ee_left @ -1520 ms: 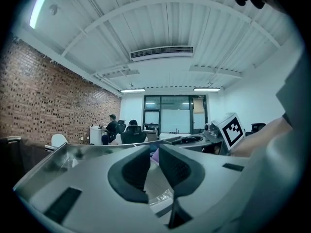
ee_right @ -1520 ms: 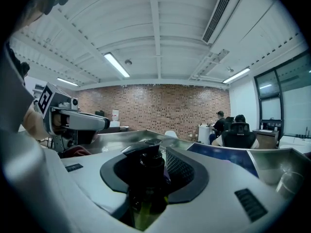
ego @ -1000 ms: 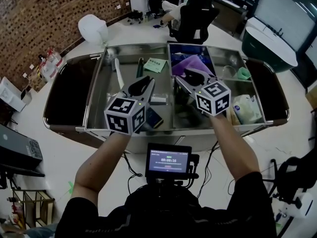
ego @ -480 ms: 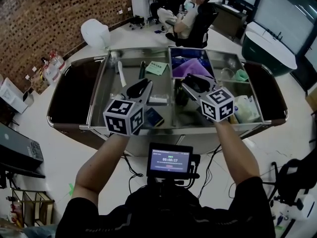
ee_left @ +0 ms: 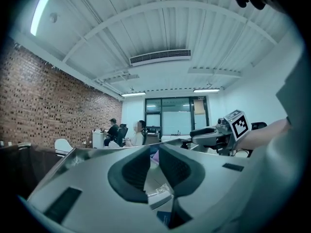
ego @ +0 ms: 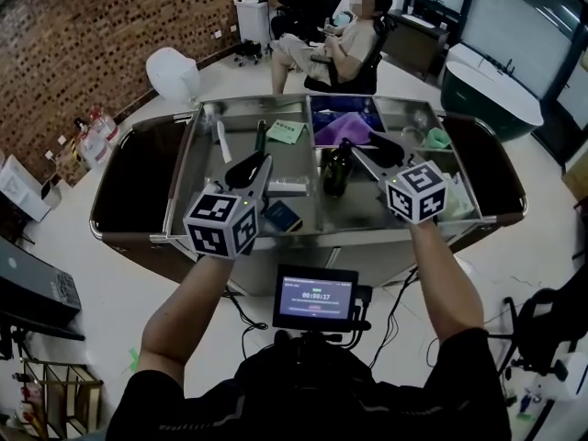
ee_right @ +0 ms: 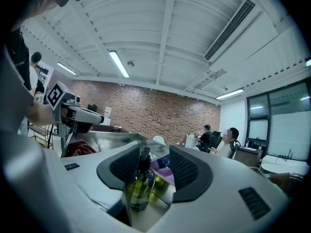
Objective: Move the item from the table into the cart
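A dark green pump bottle (ego: 336,168) stands upright in the steel cart (ego: 367,231), in its middle section. In the right gripper view the bottle (ee_right: 140,181) shows in line with the gap, ahead of the pads and free of them. My right gripper (ego: 363,145) hovers just right of it, and its jaws (ee_right: 153,166) have just been opening and hold nothing. My left gripper (ego: 253,162) hangs over the left section. A narrow gap shows between its pads (ee_left: 153,164), with nothing in it.
The cart also holds a white packet (ego: 287,186), a dark blue box (ego: 280,217), a green paper (ego: 288,131), a purple bag (ego: 342,129) and a white bag (ego: 459,200). Two people (ego: 344,49) sit behind it. A small monitor (ego: 314,297) is at my chest.
Both grippers have drawn back toward me and risen. The right jaws have widened. The bottle, earlier hidden under the right gripper, now stands in plain sight beside it.
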The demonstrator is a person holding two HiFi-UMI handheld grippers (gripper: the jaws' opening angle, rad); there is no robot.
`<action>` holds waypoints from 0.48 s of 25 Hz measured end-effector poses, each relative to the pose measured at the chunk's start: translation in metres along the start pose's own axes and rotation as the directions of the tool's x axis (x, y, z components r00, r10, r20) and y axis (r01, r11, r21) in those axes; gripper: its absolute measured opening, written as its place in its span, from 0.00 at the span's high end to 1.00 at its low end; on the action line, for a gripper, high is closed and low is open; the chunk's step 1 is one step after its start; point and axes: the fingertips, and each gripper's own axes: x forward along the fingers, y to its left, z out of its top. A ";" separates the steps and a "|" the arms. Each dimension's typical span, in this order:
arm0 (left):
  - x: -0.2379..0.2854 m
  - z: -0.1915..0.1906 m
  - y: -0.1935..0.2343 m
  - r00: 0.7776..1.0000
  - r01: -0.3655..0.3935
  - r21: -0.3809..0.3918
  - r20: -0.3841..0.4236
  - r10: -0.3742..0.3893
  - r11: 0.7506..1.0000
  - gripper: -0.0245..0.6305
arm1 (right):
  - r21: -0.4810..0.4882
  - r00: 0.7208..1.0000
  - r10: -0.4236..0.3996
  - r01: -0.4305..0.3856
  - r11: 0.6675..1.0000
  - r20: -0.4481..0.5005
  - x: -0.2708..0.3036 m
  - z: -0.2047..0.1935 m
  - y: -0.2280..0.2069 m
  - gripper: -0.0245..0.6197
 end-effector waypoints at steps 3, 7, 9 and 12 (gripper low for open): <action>-0.008 0.004 0.000 1.000 0.007 0.000 0.010 -0.007 1.000 0.90 | -0.001 1.000 -0.007 0.007 1.000 -0.002 -0.013 0.008 0.002 0.69; -0.012 0.007 -0.007 0.999 0.038 -0.003 0.025 -0.038 0.999 0.90 | -0.002 0.999 -0.034 0.034 0.999 0.021 -0.032 0.023 0.008 0.69; -0.015 0.010 -0.010 0.998 0.055 -0.002 0.043 -0.055 0.998 0.90 | -0.003 0.998 -0.048 0.048 0.999 0.041 -0.043 0.033 0.013 0.69; -0.024 0.013 -0.025 0.996 0.056 0.011 0.069 -0.056 0.998 0.90 | 0.030 0.995 -0.066 0.064 0.997 0.077 -0.072 0.040 0.022 0.69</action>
